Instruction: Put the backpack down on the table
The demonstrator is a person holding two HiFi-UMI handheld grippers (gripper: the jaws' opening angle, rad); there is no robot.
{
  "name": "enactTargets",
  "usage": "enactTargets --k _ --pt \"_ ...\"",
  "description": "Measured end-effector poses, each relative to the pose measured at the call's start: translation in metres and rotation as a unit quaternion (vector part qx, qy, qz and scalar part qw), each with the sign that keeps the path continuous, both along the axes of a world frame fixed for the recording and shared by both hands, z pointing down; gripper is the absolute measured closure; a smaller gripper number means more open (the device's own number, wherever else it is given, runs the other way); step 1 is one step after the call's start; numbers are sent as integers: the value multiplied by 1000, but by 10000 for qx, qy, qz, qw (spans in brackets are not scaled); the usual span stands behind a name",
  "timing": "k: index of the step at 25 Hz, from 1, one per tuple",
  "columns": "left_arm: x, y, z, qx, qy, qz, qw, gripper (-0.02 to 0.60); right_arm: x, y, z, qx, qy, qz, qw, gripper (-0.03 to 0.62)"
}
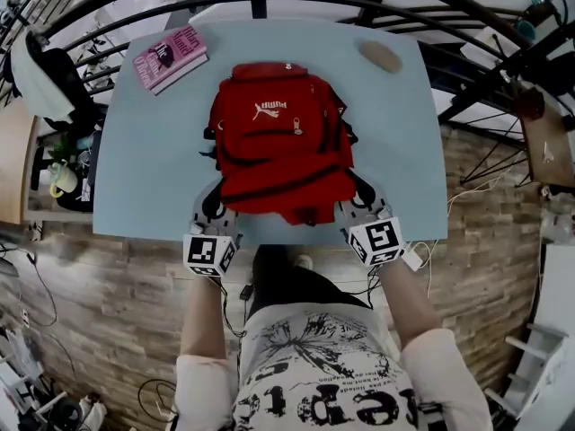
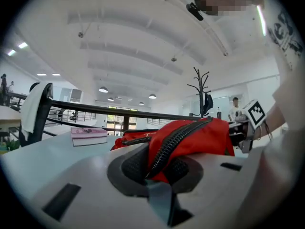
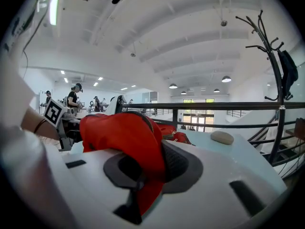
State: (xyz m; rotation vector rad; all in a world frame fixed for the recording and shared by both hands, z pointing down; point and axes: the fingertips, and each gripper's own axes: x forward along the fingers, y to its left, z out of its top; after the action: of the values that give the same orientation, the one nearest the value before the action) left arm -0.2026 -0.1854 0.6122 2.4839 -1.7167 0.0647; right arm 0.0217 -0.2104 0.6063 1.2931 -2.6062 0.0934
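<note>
Looking down in the head view, the backpack [image 1: 280,146] lies flat on the bench [image 1: 144,169], front face up, its near end close to the edge by the person. A book [image 1: 171,57] sits at the far left corner and a beige lump [image 1: 379,57] toward the far right (both well apart from the backpack). The left gripper [image 1: 216,206] and right gripper [image 1: 361,206] sit at the two near corners, jaws pointing into the fabric.

In the left gripper view, the jaws are nearly together, pinched on a fold of red fabric with a black zip running through it. The rest of the backpack sits low on the bench beyond, the book further off.

In the right gripper view, the jaws are narrow, with a thicker fold of red fabric between the pads, which seem to touch it on both sides. The lump lies on the bench beyond.

By my reading the set-down is nearly done: the backpack seems to bear on the bench along its length, with nothing visibly hanging. Whether the near corners are fully down I cannot tell, since the grippers cover them. What is left is for both jaws to let go and draw clear.
</note>
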Motion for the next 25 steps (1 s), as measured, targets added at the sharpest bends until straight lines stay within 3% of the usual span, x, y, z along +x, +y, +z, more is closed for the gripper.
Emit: enactTargets --k 7,11,15,17,18,19,20,25 --pt "4 12 47 -75 155 -29 9998 543 6 13 61 -167 165 24 9997 500" --pt "2 21 68 -268 -176 -62 9995 520 5 23 84 -304 494 -220 9981 500" --pt "1 27 77 -547 -718 132 9958 496 5 29 84 -455 670 -374 9960 443" --pt "-2 33 81 -650 -1071 301 9917 455 9 34 80 -493 800 -420 9947 424" --pt "-5 36 83 -732 -1213 369 9892 402 11 36 78 -497 871 -444 9940 417" --pt "-9 40 85 -851 -1299 411 9870 291 13 39 76 -497 943 -471 9932 408" --pt "-14 44 85 -957 -1319 425 9857 261 15 41 74 -501 1013 -504 9923 399" --pt "-12 66 67 -1125 -1062 417 9871 259 33 56 67 -653 1204 -525 9892 373"
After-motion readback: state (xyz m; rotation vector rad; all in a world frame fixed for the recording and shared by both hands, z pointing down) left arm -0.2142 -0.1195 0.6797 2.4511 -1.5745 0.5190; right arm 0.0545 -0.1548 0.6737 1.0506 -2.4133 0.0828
